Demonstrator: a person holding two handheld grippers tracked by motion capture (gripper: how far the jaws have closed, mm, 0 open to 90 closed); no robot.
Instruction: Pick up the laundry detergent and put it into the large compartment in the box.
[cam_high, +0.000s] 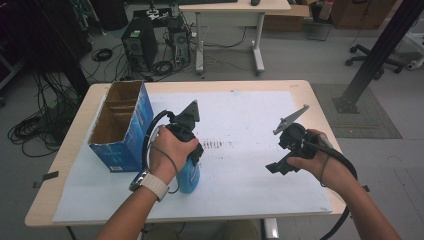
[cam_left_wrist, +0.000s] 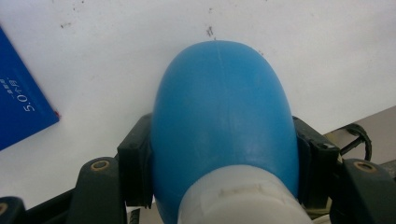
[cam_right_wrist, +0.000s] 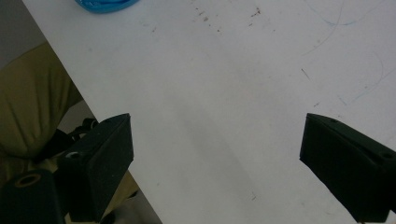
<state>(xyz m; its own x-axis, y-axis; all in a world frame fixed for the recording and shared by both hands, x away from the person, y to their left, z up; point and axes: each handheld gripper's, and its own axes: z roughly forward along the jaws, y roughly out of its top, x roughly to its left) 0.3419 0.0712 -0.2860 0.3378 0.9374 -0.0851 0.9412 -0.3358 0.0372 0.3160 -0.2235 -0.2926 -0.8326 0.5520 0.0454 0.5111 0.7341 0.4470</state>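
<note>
A blue bottle (cam_high: 189, 178) with a white neck stands on the white sheet (cam_high: 240, 125) near the table's front. My left gripper (cam_high: 192, 162) is shut on the blue bottle (cam_left_wrist: 224, 121), its black pads (cam_left_wrist: 135, 163) pressed against both sides just above the white neck. At the right of the sheet my right gripper (cam_high: 280, 167) hangs above it, tilted down toward the person. In the right gripper view my right gripper (cam_right_wrist: 215, 154) stands open with bare sheet between its fingers (cam_right_wrist: 107, 163), and the bottle's blue base (cam_right_wrist: 105, 5) shows at the top edge.
An open blue cardboard box (cam_high: 122, 125) with inner dividers stands at the table's left, close to the left hand; its blue side (cam_left_wrist: 18, 100) shows in the left gripper view. Beyond the table are a desk (cam_high: 235, 7), computer towers and cables on the floor.
</note>
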